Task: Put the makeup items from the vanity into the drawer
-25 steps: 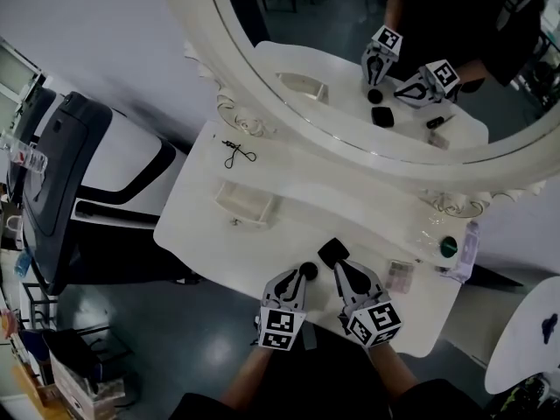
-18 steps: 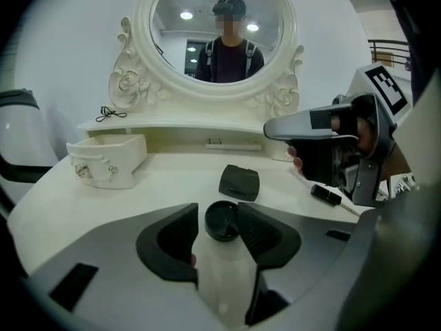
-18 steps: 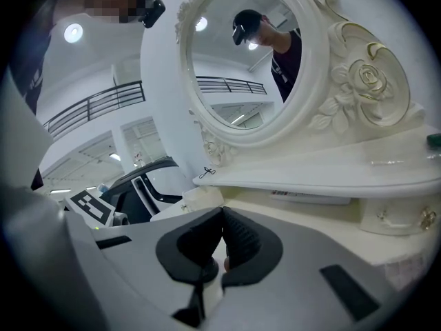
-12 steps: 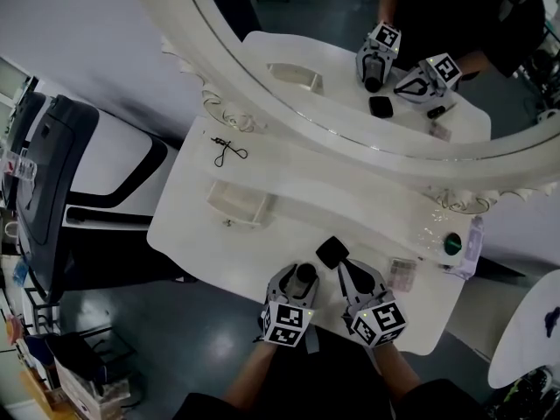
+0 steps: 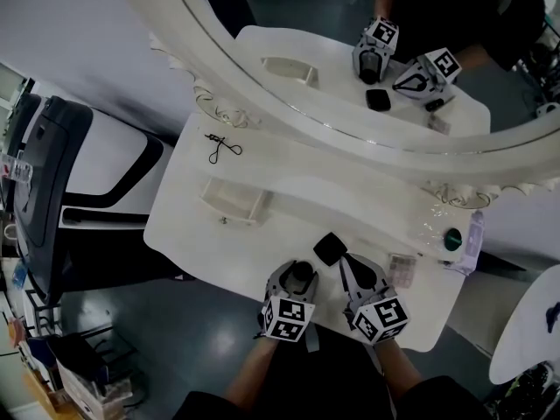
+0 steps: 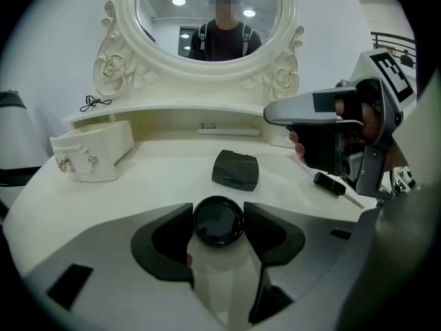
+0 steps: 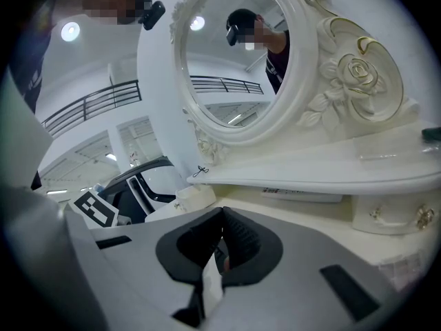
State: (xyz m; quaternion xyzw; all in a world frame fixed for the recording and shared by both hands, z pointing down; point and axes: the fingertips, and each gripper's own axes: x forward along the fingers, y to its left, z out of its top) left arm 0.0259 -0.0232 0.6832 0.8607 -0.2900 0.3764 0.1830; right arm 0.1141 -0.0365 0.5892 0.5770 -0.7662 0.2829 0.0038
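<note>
Two grippers sit at the near edge of the glossy white vanity top [image 5: 219, 243]. At far left, a thin dark eyelash curler [image 5: 222, 148] lies on the raised shelf. Below it a small cream drawer [image 6: 93, 150] stands open under that shelf.

Next comes the left gripper [image 5: 300, 271], its jaws opening wide around a round black jar [image 6: 218, 221]. The jar stands upright on the tabletop, its axis vertical and its shiny lid facing up, between the dark pads but not clamped.

Just beyond it lies a flat, matte black compact [image 6: 235, 169], a rounded square. The right gripper [image 7: 222, 229] is closed and empty. To its right sits what looks like a small palette [image 5: 401, 270].
</note>
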